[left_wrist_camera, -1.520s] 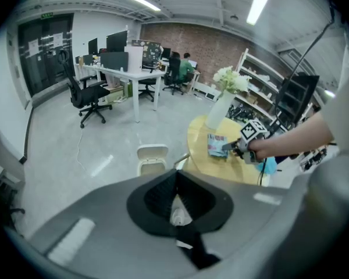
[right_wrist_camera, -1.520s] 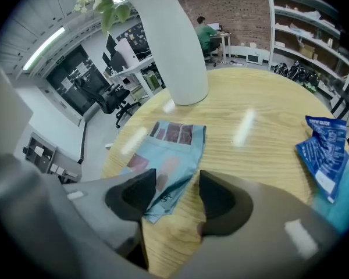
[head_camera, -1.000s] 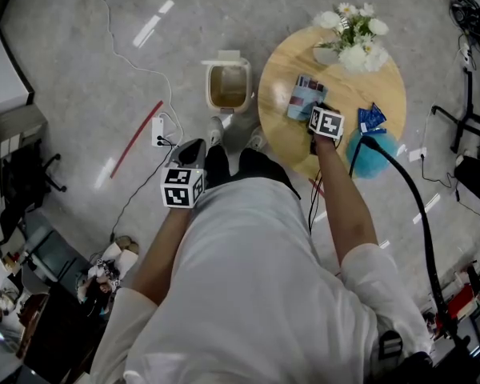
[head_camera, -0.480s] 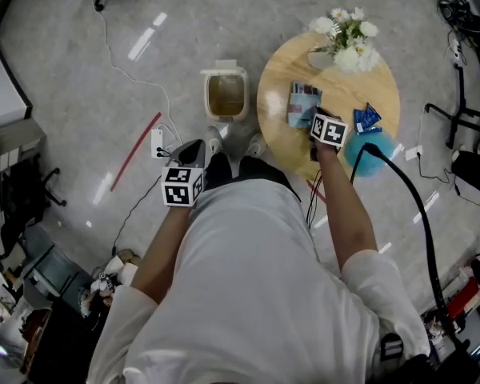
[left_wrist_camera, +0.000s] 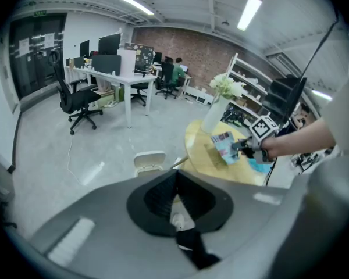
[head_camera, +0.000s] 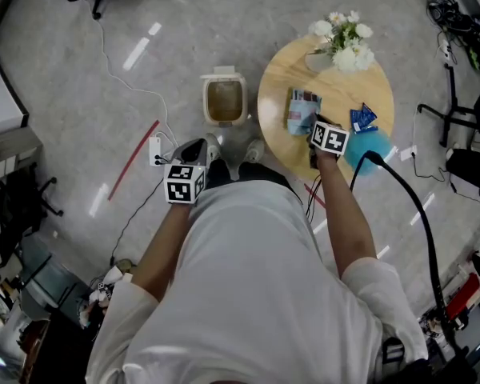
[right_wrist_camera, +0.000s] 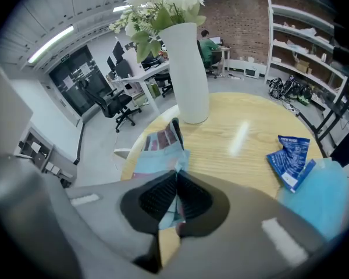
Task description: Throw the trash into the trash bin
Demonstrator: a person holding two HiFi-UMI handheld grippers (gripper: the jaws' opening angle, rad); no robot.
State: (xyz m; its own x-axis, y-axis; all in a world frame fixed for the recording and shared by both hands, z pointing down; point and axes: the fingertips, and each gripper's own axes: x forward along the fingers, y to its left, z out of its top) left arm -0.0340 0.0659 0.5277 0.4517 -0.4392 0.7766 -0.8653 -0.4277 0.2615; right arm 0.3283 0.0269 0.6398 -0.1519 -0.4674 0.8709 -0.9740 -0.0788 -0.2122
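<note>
A light-blue snack packet (head_camera: 302, 110) lies half raised over the round wooden table (head_camera: 336, 86). My right gripper (head_camera: 313, 128) is shut on its near edge. In the right gripper view the packet (right_wrist_camera: 160, 147) is pinched between the dark pads of that gripper (right_wrist_camera: 175, 182). A dark blue wrapper (head_camera: 362, 118) (right_wrist_camera: 291, 158) lies on the table to the right. The white trash bin (head_camera: 224, 100) stands open on the floor left of the table, also seen as the bin (left_wrist_camera: 149, 161). My left gripper (head_camera: 194, 149) (left_wrist_camera: 175, 182) hangs over the floor near the bin, shut and holding nothing.
A white vase (head_camera: 320, 58) (right_wrist_camera: 186, 74) of flowers stands at the table's far side. A pale blue fluffy thing (head_camera: 376, 144) sits at the table's right edge. A black cable (head_camera: 416, 206) trails from the right hand. A power strip (head_camera: 160, 130) and red stick (head_camera: 134, 149) lie on the floor.
My right gripper has risen a little with the packet's edge pinched in it. The left gripper has stayed where it was.
</note>
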